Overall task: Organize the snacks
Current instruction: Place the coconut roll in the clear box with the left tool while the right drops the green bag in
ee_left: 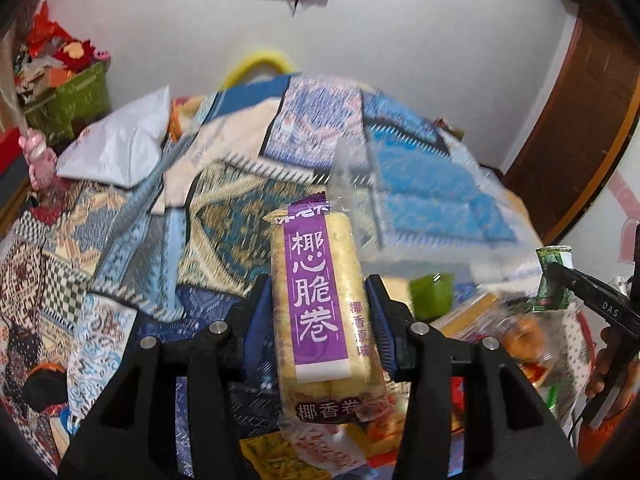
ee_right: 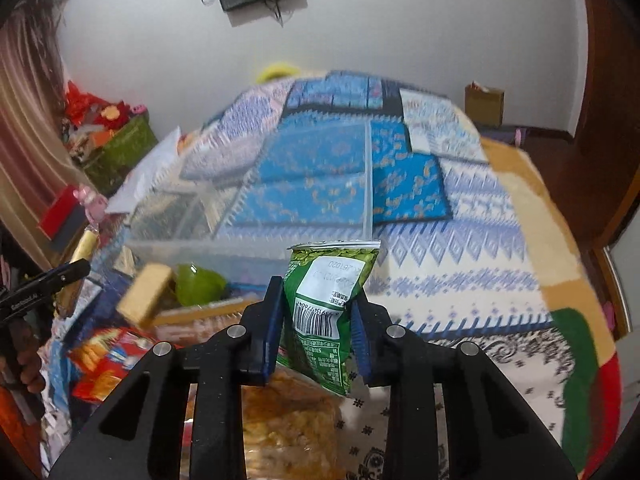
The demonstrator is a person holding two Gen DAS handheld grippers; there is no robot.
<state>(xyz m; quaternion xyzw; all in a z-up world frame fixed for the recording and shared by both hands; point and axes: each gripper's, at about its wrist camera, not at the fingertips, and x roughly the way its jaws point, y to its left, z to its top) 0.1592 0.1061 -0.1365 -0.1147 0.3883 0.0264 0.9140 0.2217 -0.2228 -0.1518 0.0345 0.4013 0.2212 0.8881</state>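
My left gripper (ee_left: 318, 312) is shut on a long pack of yellow coconut rolls with a purple label (ee_left: 316, 304), held upright above the bed. My right gripper (ee_right: 318, 320) is shut on a small green snack bag (ee_right: 328, 300) with a barcode facing me. The right gripper and its green bag also show at the right edge of the left wrist view (ee_left: 554, 280). The left gripper shows at the left edge of the right wrist view (ee_right: 60, 276), with the roll pack (ee_right: 82, 248) in it. A clear plastic bin (ee_right: 248, 224) stands on the bed just beyond both grippers.
Loose snacks lie below the grippers: a green item (ee_right: 198, 284), a gold box (ee_right: 146, 294), red packs (ee_right: 106, 356), a clear bag of yellow crisps (ee_right: 288, 416). A patterned quilt (ee_right: 460, 240) covers the bed. A green box of clutter (ee_right: 120, 148) stands at the left wall.
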